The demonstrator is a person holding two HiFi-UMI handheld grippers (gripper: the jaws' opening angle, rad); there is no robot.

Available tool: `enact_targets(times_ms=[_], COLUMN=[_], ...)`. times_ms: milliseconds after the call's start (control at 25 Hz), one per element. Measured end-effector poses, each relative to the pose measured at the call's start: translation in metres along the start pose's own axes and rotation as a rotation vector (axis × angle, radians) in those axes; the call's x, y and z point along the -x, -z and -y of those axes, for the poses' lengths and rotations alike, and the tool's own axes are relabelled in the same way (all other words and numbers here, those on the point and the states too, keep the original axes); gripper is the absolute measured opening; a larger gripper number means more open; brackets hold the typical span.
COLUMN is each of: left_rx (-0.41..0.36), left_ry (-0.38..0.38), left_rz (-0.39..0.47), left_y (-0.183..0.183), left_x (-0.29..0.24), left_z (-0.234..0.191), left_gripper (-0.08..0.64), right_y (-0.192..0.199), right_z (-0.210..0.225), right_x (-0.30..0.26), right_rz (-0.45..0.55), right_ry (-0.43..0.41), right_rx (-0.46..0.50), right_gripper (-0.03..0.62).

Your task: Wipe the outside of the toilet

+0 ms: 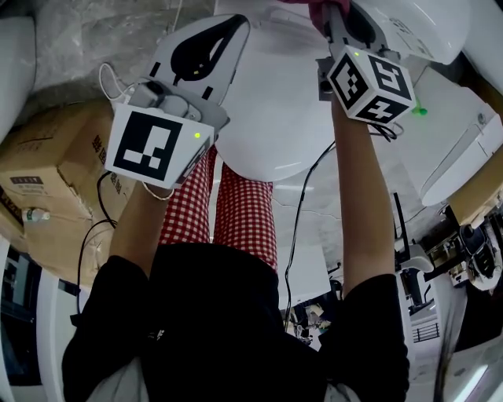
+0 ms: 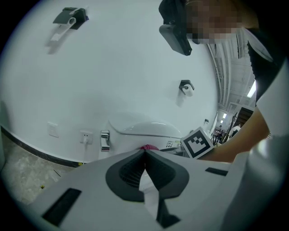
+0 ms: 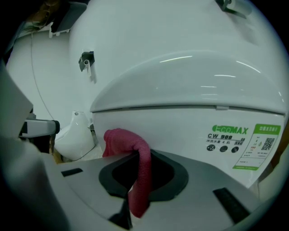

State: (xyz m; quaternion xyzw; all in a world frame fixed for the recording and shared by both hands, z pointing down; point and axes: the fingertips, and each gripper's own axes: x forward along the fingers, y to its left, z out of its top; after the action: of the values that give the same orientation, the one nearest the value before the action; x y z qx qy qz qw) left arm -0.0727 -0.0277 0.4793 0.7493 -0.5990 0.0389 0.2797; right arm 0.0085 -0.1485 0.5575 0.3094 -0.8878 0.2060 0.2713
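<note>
White ceramic fills the middle of the head view: the toilet sits top centre, lid down, right above your red checked trousers. Your left gripper hangs over the lid's upper-left edge. Your right gripper is at the top right, with a bit of pink cloth poking past it. There's a cardboard box at the left edge and what looks like a second toilet on the right.

Left gripper view: the jaws are pinched together at the tips with nothing in them. The toilet is just beyond them in mid-frame against the white wall, with a wall socket and a chrome valve to its left.

Right gripper view: you're clamped on the pink cloth, which folds over the jaws and hangs down at lower centre. The toilet body with its green ECOMAX label fills the frame. The cloth's top fold sits low on that side, under the lid seam, but I can't tell if it's actually touching.

Looks to me like you're in the wiping step, working that side. For the next move, press the fold flat on the ceramic and sweep along the wall, gripping hard so the cloth doesn't slip out.
</note>
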Motion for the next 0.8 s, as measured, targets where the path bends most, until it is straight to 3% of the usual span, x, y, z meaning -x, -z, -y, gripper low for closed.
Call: enact_targets(times_ms=[280, 800], left_rx=[-0.003, 0.002], left_ry=[0.010, 0.003], left_rz=[-0.003, -0.009], left_y=[0.006, 0.014], left_x=[-0.005, -0.012], left_z=[0.013, 0.035], left_gripper=[0.009, 0.009], right_y=[0.005, 0.012], right_z=[0.021, 0.086], right_x=[0.011, 0.047], right_rz=[0.007, 0.029], right_ry=[0.032, 0.152], right_rx=[0.020, -0.056], right_gripper=[0.055, 0.055])
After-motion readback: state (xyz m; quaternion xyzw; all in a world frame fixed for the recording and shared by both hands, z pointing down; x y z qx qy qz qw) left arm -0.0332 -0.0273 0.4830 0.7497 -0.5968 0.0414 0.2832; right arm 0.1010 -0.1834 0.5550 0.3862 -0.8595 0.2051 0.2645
